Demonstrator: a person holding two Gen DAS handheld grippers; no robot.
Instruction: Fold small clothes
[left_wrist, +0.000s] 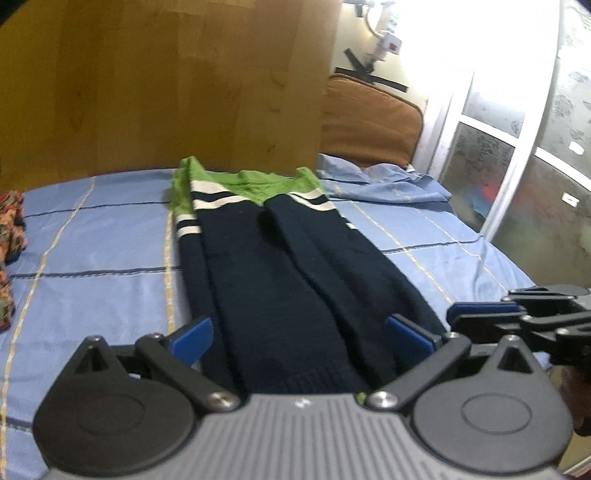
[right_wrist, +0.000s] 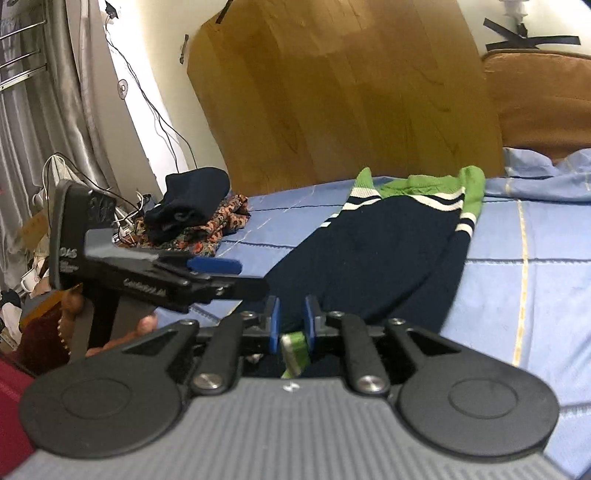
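Note:
A small navy knit sweater (left_wrist: 288, 280) with green shoulders and white stripes lies lengthwise on the blue checked bedsheet (left_wrist: 96, 266), sleeves folded in over the body. My left gripper (left_wrist: 301, 332) is open, its blue pads straddling the sweater's near hem. My right gripper (right_wrist: 291, 325) is nearly closed on the green hem edge (right_wrist: 293, 349) of the sweater (right_wrist: 373, 254). The right gripper shows at the right edge of the left wrist view (left_wrist: 480, 314), and the left gripper shows in the right wrist view (right_wrist: 214, 266).
A wooden headboard (left_wrist: 166, 85) stands behind the bed. A floral garment (right_wrist: 207, 229) with a folded dark garment (right_wrist: 192, 199) on it lies at the bed's far left. A crumpled blue pillowcase (left_wrist: 380, 177) and brown cushion (left_wrist: 369, 118) lie at the back right.

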